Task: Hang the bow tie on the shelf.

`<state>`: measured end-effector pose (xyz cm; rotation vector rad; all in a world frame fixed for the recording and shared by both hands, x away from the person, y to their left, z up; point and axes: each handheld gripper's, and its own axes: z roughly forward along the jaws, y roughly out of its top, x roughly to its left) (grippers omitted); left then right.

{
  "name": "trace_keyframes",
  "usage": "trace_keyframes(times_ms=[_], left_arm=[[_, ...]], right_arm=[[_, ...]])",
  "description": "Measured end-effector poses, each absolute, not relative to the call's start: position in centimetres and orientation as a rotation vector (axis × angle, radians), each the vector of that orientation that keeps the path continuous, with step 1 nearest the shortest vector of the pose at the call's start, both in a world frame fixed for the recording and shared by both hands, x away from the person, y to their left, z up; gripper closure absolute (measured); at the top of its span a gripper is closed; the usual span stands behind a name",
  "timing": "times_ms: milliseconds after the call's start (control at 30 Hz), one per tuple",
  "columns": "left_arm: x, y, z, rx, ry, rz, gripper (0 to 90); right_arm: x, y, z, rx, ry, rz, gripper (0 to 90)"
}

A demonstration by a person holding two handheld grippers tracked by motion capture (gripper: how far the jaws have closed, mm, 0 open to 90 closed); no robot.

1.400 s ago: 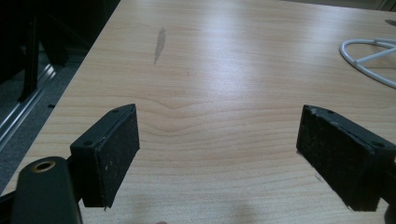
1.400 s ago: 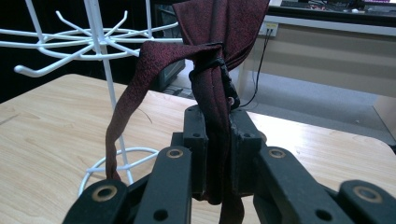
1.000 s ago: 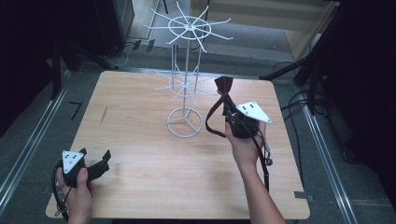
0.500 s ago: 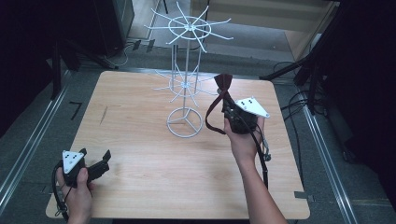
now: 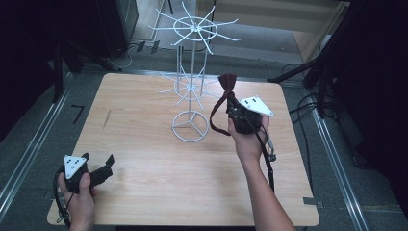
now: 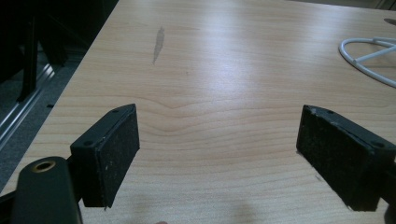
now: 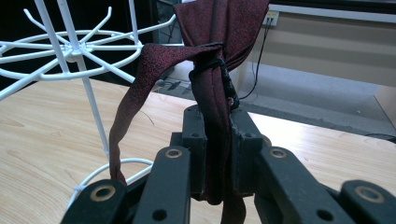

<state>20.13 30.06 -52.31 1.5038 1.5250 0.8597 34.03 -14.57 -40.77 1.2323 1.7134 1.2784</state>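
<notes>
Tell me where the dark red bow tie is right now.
In the high view the dark red fabric bow tie is pinched in the right gripper, held above the wooden table right of the white wire rack.

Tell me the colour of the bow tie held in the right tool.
Dark red bow tie, finely speckled; clearest in the right gripper view.

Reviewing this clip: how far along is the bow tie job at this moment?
Done: the right gripper is shut on the dark red bow tie, lifted off the table. In hand: it is held beside the white wire rack, not hung on any arm. Left: probably hanging it. The left gripper is open, low over the table's near corner.
</notes>
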Motion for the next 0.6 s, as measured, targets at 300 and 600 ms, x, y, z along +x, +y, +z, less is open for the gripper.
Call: trace_keyframes(times_ms=[300, 600], left_arm=[[20.1, 30.1, -52.3, 1.500, 1.525, 0.857, 13.7], [20.1, 30.1, -52.3, 1.500, 1.525, 0.857, 13.7]], right_arm=[[34.6, -13.9, -41.4, 1.249, 1.728, 1.278, 80.1], [35.0, -13.4, -42.0, 1.259, 1.738, 1.271, 79.8]])
